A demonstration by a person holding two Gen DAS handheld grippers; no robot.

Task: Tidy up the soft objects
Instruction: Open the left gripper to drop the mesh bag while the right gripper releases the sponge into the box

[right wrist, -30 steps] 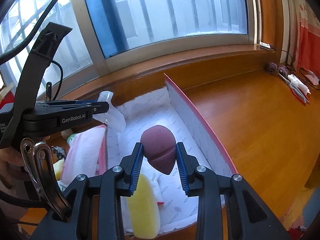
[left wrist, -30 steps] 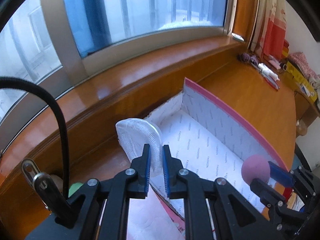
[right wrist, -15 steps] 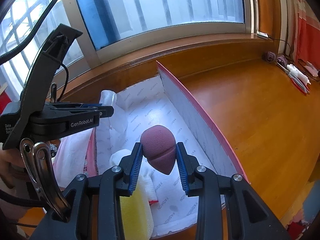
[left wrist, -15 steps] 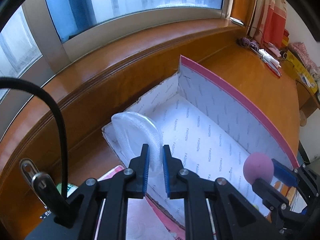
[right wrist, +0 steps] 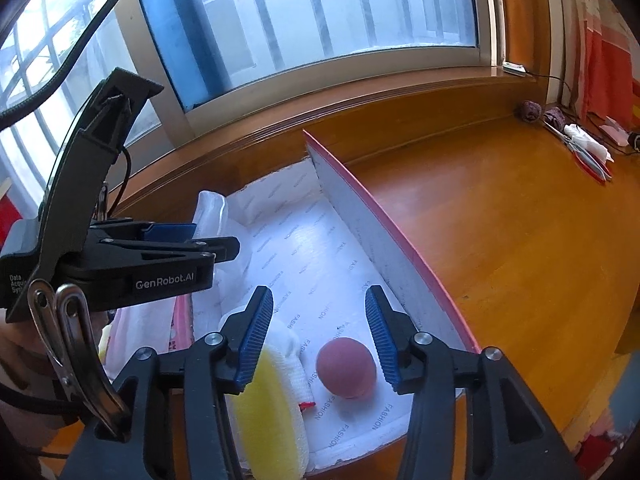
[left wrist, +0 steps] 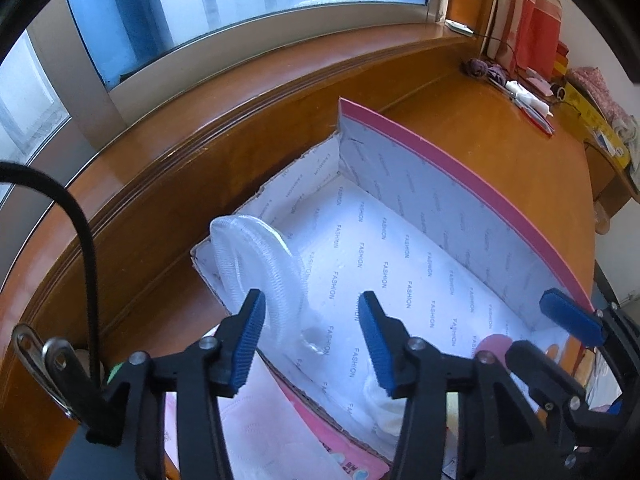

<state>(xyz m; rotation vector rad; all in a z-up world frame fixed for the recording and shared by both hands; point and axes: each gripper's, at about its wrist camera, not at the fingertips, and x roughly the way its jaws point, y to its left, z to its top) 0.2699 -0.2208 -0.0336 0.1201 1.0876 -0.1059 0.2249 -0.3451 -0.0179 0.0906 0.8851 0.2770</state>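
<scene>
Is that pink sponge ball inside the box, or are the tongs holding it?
Inside. The pink sponge ball lies on the box floor, beside the yellow sponge; the right tongs are opening above it.

Mauve sponge ball (right wrist: pixel 346 368); yellow-white sponge (right wrist: pixel 270 412); pink-edged box (left wrist: pixel 460 178), "FASHION" print lining.

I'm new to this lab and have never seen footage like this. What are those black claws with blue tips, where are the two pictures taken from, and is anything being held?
They are two hand-held grippers; a person carries one in each hand, with a fisheye camera on each looking along its fingers. One picture is from the left gripper, the other from the right gripper. Both point down into a paper-lined pink box on a wooden desk. Both sets of jaws are opening and nothing is gripped: the clear mesh pad leans in the box's corner, and the mauve makeup sponge lies on the lining beside a yellow sponge.
</scene>
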